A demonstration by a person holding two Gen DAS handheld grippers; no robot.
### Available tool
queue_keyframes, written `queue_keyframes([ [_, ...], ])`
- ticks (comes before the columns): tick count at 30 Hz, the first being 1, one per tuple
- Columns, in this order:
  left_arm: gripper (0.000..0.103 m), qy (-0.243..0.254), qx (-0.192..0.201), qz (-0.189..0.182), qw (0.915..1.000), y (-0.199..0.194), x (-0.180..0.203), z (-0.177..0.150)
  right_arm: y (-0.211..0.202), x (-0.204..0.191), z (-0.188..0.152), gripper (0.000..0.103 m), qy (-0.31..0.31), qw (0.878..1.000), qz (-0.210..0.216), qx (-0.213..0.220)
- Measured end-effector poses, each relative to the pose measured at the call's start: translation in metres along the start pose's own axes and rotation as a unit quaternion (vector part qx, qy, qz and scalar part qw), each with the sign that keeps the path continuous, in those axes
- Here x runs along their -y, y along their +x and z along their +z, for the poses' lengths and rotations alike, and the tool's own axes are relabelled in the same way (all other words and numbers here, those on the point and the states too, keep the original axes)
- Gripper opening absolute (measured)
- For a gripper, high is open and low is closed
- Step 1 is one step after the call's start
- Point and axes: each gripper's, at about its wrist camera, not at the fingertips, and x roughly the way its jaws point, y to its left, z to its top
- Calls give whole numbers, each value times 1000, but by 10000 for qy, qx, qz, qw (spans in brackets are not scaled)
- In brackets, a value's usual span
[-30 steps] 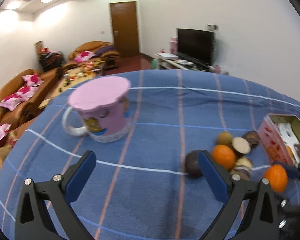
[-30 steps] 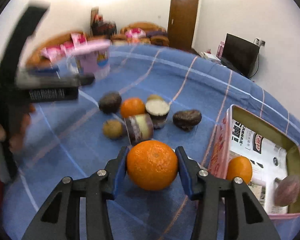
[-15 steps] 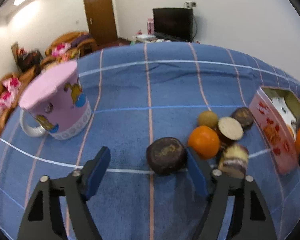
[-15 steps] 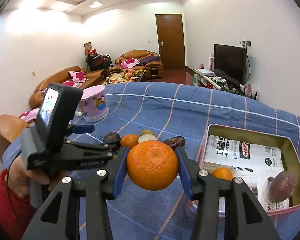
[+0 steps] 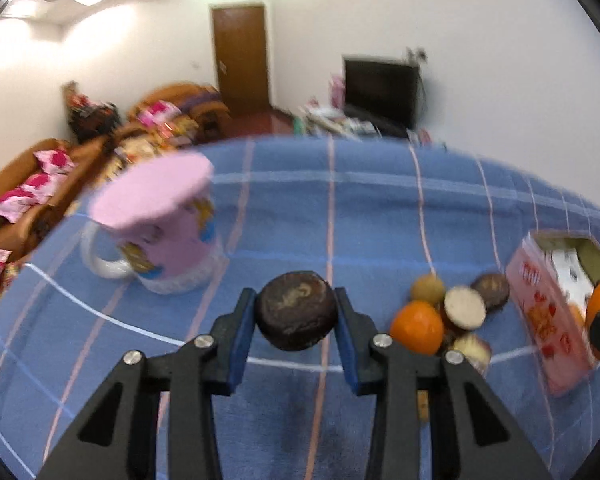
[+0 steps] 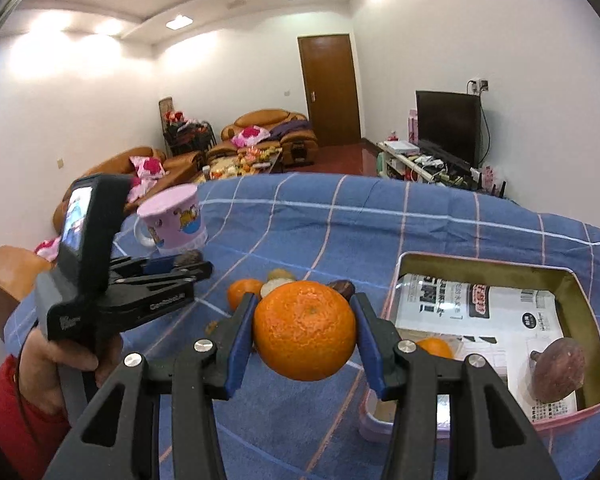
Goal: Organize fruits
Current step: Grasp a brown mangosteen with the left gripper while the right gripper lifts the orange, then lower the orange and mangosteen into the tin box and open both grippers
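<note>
- Blue checked cloth covers the tabletop, a pink mug standing at its left.
- Half a second ago the left tongs gaped around the dark brown fruit; now they clamp it, lifted clear of the cloth.
- Loose fruits remain piled right of it.
- Farther right, the right tongs still grip the orange near the pink box; both pieces seem box-bound.

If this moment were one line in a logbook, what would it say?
left gripper: shut on dark brown fruit, lifted | right gripper: shut on orange, beside pink box | box: not yet loaded
</note>
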Motion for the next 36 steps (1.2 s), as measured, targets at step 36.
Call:
queue_keyframes([
  [36, 40, 222, 961, -159, 9950, -58, 137, -12, -51, 94, -3, 49, 266, 9882, -1424, 499],
])
